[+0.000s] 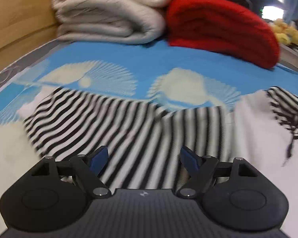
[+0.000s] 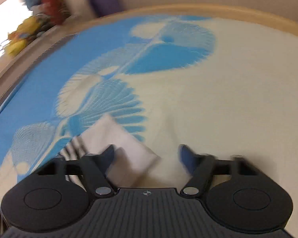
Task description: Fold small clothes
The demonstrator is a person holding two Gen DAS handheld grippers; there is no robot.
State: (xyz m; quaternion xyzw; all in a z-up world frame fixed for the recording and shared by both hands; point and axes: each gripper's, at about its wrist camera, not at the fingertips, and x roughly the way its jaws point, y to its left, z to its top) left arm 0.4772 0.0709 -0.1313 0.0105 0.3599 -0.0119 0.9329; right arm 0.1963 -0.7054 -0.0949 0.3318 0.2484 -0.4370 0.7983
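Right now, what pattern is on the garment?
Black-and-white stripes with plain white parts; left wrist view.

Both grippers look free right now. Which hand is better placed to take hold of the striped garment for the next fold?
Left, probably. The left gripper is open right over the striped garment. The right gripper, also open, sees only a white corner of it, mostly bedsheet.

A home bedroom: patterned bedsheet (image 1: 149,59), wooden bed frame (image 2: 228,12), folded blankets (image 1: 109,13).
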